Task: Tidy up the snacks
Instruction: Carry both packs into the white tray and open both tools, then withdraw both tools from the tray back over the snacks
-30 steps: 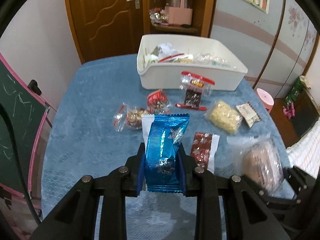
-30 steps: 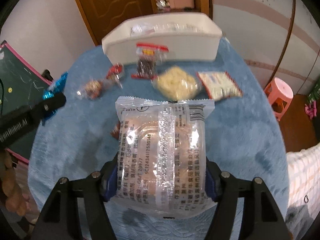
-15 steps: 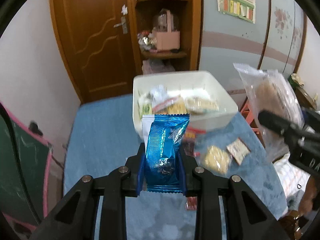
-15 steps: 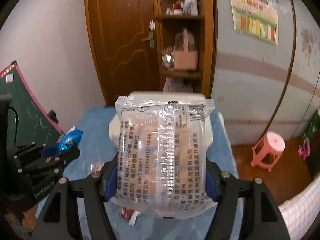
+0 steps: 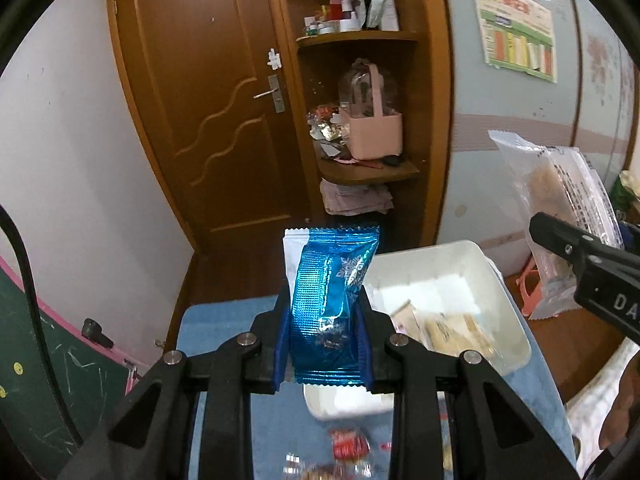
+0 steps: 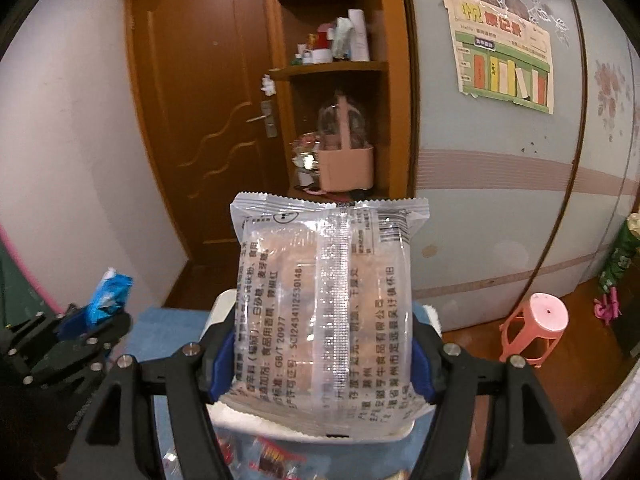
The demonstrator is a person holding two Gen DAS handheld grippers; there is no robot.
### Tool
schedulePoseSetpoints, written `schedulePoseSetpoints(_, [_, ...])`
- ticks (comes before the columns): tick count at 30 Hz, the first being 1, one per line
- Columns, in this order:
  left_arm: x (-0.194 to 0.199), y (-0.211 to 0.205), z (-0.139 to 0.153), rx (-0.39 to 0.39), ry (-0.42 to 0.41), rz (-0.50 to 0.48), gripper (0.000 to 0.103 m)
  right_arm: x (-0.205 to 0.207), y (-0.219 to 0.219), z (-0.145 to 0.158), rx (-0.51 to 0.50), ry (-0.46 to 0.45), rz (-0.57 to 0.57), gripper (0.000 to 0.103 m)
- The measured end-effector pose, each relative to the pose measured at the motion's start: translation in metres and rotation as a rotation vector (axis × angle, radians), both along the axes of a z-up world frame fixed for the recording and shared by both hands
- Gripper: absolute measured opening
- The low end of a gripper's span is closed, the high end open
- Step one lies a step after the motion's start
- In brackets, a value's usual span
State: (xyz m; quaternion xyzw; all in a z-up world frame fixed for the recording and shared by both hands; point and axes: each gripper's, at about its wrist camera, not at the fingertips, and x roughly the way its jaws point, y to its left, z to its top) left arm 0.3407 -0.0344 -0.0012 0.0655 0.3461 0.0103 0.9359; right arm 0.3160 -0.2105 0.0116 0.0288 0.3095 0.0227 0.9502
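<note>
Two handheld grippers raised above a blue-covered worktop (image 5: 224,320), each carrying one snack.

Left gripper (image 5: 325,344): jaws clamped tight on a shiny blue foil snack packet (image 5: 332,304), held upright with its crimped top edge uppermost and a white strip along its left side. Same blue packet (image 6: 107,296) visible at the far left of the right wrist view, gripped in black jaws.

Right gripper (image 6: 324,364): jaws standing wide but pressed against both sides of a large clear pastry packet (image 6: 324,304), printed text and a central seam facing the camera, pale brown contents showing through. Same packet (image 5: 560,216) seen from the left wrist view, up at the right, above and just past the far right corner of the bin.

Below and ahead of both grippers: a white plastic bin (image 5: 508,304) on the worktop, already holding several wrapped snacks. Blue packet in front of the bin's near left part; clear packet hiding most of the bin (image 6: 434,320) in the right wrist view.

On the worktop nearer than the bin: more small wrapped snacks, one of them red (image 5: 348,446), blurred.

Behind: a brown wooden door (image 5: 200,120), an open corner shelf (image 5: 360,38) with bottles and a pink basket (image 5: 374,136), a wall poster (image 6: 504,68), and a pink stool (image 6: 538,328) on the wooden floor.
</note>
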Motion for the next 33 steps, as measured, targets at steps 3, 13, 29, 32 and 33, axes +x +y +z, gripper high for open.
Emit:
schedulePoseSetpoints(3, [0.028, 0.002, -0.012, 0.009, 0.016, 0.041, 0.026, 0.028, -0.001, -0.014, -0.020, 0.034, -0.032, 0.070])
schedulePoseSetpoints(13, [0.076, 0.003, -0.070, -0.003, 0.112, 0.077, 0.096, 0.080, 0.000, -0.075, -0.051, 0.161, -0.074, 0.083])
schedulePoseSetpoints(29, [0.023, 0.053, -0.048, -0.011, 0.126, 0.117, 0.096, 0.022, 0.021, -0.027, -0.091, 0.086, 0.004, 0.095])
schedulePoseSetpoints(32, [0.006, 0.063, -0.033, -0.006, 0.107, 0.131, 0.096, 0.004, 0.026, -0.009, -0.112, 0.068, 0.013, 0.095])
schedulePoseSetpoints(33, [0.001, 0.066, -0.028, -0.006, 0.104, 0.135, 0.096, -0.002, 0.027, -0.003, -0.119, 0.063, 0.014, 0.095])
